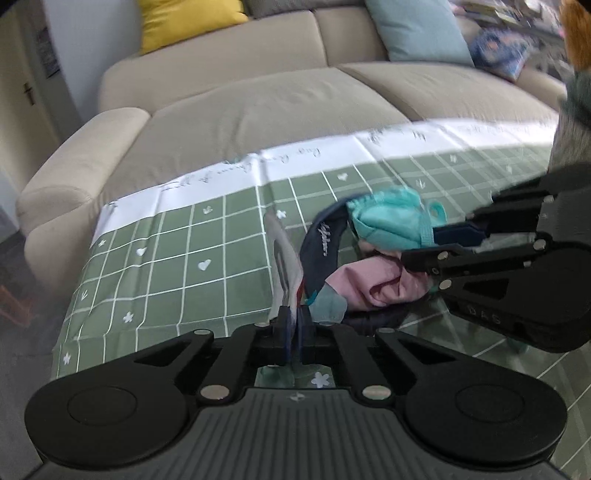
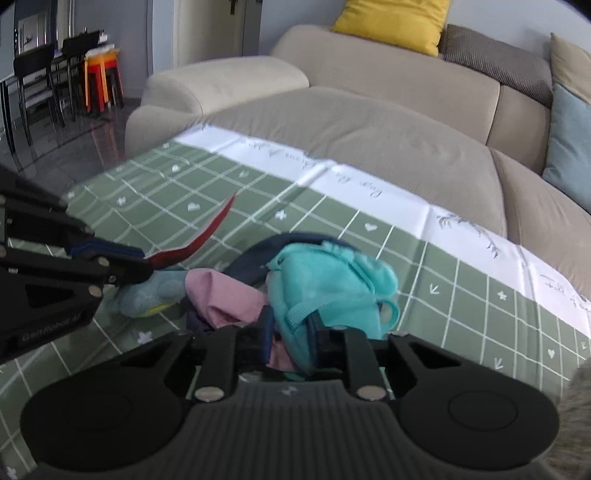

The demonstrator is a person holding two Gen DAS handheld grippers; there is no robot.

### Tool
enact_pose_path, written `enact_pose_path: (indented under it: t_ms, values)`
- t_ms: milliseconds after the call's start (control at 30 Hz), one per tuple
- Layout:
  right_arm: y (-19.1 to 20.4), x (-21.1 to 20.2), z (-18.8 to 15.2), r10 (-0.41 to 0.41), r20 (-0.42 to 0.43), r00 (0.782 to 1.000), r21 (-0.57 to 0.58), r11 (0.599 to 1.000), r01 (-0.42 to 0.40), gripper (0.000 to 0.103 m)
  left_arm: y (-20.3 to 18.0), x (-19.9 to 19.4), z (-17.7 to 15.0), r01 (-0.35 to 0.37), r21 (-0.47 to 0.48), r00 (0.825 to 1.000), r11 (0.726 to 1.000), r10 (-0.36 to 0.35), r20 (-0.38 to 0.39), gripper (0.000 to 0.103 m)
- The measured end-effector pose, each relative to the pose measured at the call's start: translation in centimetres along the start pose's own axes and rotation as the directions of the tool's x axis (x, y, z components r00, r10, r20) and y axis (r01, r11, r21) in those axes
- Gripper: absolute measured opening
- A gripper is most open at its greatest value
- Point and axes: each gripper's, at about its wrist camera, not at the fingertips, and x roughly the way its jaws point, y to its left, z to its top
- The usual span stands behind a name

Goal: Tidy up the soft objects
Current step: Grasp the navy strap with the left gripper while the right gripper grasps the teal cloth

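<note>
Presently, item by item:

Left tool [image 1: 294, 325]: jaws together, clamped on a thin flap [image 1: 286, 266] of fabric, grey on one face and red on the other, which rises edge-on from the pads.

Right tool [image 2: 290, 341]: jaws closed on the teal cloth [image 2: 325, 291], with pink cloth [image 2: 225, 299] bunched against its left pad.

Pile of soft things: teal cloth on top, pink cloth beside and below it, a navy band [image 1: 325, 243] with small white lettering curving around behind, and a pale blue piece [image 2: 155, 291] at the left edge. All of it sits on a green checked cloth [image 1: 166, 258] with a white border.

Cloth: spread over the surface in front of a beige sofa [image 1: 258, 107].

Sofa: carries a yellow cushion [image 2: 395, 22] and a light blue cushion [image 1: 417, 29].

Background: dark chairs [image 2: 37, 74] and orange stools [image 2: 101, 74] at far left in the right wrist view.
</note>
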Motion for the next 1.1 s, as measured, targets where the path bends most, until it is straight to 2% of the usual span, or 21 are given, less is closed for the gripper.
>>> enact_pose_path:
  t_ms: [133, 233, 367, 467, 567, 700, 833, 1000, 1100]
  values:
    - [-0.4, -2.2, 0.2, 0.023, 0.003, 1.000, 0.038, 0.999, -0.023, 0.017, 0.5, -2.1, 0.0, 0.010, -0.104, 1.000, 0.995, -0.008, 0.017, 0.003]
    - [-0.5, -4.0, -0.4, 0.039, -0.012, 0.999, 0.059, 0.998, -0.039, 0.017, 0.2, -3.5, -0.3, 0.014, -0.151, 1.000, 0.988, -0.016, -0.012, 0.003]
    - [-0.5, -6.8, -2.5, 0.027, -0.034, 0.999, 0.058, 0.998, -0.025, 0.017, -1.0, -4.8, -2.1, -0.013, -0.081, 0.998, 0.997, 0.008, -0.063, 0.003]
    - [-0.4, -8.9, -4.7, 0.034, -0.055, 0.998, 0.074, 0.997, -0.030, 0.016, -1.3, -4.9, -3.8, -0.034, -0.067, 0.988, 0.997, 0.024, -0.150, 0.003]
    - [-0.2, -10.7, -6.7, 0.056, -0.068, 0.996, 0.085, 0.995, -0.051, 0.016, -1.5, -5.4, -4.9, -0.047, -0.083, 0.983, 0.995, 0.031, -0.180, 0.003]
    - [-0.2, -13.4, -8.1, 0.064, -0.010, 0.998, 0.119, 0.991, -0.062, 0.015, -1.6, -6.5, -4.7, -0.085, -0.115, 0.984, 0.990, 0.065, -0.169, 0.003]
    - [-0.2, -15.8, -7.7, 0.056, 0.042, 0.998, 0.101, 0.993, -0.059, 0.008, -1.6, -8.0, -4.6, -0.106, -0.162, 0.986, 0.981, 0.082, -0.145, 0.003]
    - [-0.1, -19.1, -7.2, 0.067, 0.100, 0.993, 0.083, 0.994, -0.075, 0.005, -2.1, -10.6, -3.9, -0.090, -0.197, 0.994, 0.976, 0.076, -0.080, 0.003]
    - [-0.2, -20.7, -7.4, 0.088, 0.118, 0.989, 0.091, 0.991, -0.099, 0.005, -2.5, -12.3, -3.4, -0.023, -0.236, 0.999, 0.972, 0.013, -0.043, 0.003]
